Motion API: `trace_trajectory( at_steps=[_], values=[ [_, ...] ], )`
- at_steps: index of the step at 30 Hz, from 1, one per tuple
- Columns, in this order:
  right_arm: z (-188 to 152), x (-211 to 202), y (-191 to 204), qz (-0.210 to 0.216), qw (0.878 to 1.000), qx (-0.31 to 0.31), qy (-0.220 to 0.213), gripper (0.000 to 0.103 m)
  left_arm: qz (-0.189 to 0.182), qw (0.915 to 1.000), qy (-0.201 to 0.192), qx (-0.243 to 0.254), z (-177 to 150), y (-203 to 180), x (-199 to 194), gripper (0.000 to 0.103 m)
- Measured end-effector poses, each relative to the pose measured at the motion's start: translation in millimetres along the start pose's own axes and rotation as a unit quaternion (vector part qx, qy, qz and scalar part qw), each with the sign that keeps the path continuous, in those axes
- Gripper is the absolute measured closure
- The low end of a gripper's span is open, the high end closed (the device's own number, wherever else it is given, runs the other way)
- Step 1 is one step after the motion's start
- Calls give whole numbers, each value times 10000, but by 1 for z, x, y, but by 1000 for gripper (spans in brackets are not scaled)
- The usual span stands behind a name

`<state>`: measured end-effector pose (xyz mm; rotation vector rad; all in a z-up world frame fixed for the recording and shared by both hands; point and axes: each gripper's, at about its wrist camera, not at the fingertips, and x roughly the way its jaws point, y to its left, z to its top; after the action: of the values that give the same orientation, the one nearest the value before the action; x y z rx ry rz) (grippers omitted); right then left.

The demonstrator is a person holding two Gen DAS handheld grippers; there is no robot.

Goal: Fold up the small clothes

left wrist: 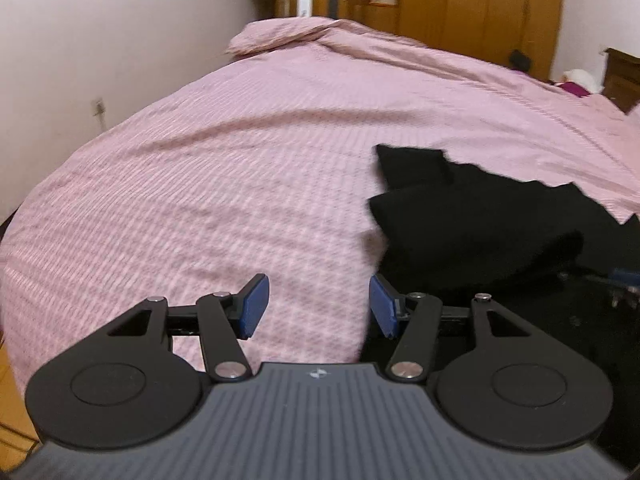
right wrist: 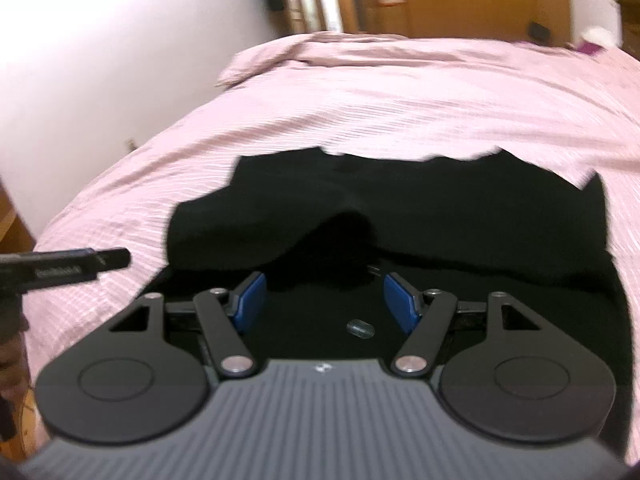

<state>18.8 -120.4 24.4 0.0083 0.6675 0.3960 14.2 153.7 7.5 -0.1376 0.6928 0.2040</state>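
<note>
Honestly, the black garment [right wrist: 400,208] is hard to read: its folds vanish into one dark mass, the right wrist view is smeared, and its near edge is hidden under the right gripper [right wrist: 323,302]. It lies rumpled on the pink bedspread [right wrist: 400,100], spreading ahead of and beneath that gripper, whose blue pads [right wrist: 250,300] stand wide apart with nothing between them. A small clear bit [right wrist: 360,327] sits on the dark cloth between the fingers; I cannot tell what it is. The left gripper [left wrist: 318,308] hangs low over bare bedspread [left wrist: 200,180], jaws likewise spread and empty, with the garment [left wrist: 480,216] just off to its right, cut off by the frame edge. From the right gripper's side, the left one [right wrist: 76,266] pokes in at the far left.
</note>
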Motion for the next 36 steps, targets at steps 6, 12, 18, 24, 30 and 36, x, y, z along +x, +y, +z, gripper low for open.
trace_trajectory(
  at_steps=[6,12,18,24,30,36],
  values=[
    [11,34,42,380,9983,-414,153,35,175,9997,70,-161,-9,20,3,41],
    [18,70,75,617,9956,-613,341,35,213,9993,80,-304,-13,33,4,41],
    [12,102,87,436,9947,-797,487,36,155,9990,57,-424,-14,39,5,41],
    [14,99,70,505,9963,-612,342,86,79,9990,56,-439,-14,37,8,41],
    [41,64,39,1119,9933,182,-207,87,-75,9994,20,-328,-8,23,11,41],
    [61,28,-2,1114,9888,737,-667,87,-280,9995,-121,-105,2,1,13,41]
  ],
)
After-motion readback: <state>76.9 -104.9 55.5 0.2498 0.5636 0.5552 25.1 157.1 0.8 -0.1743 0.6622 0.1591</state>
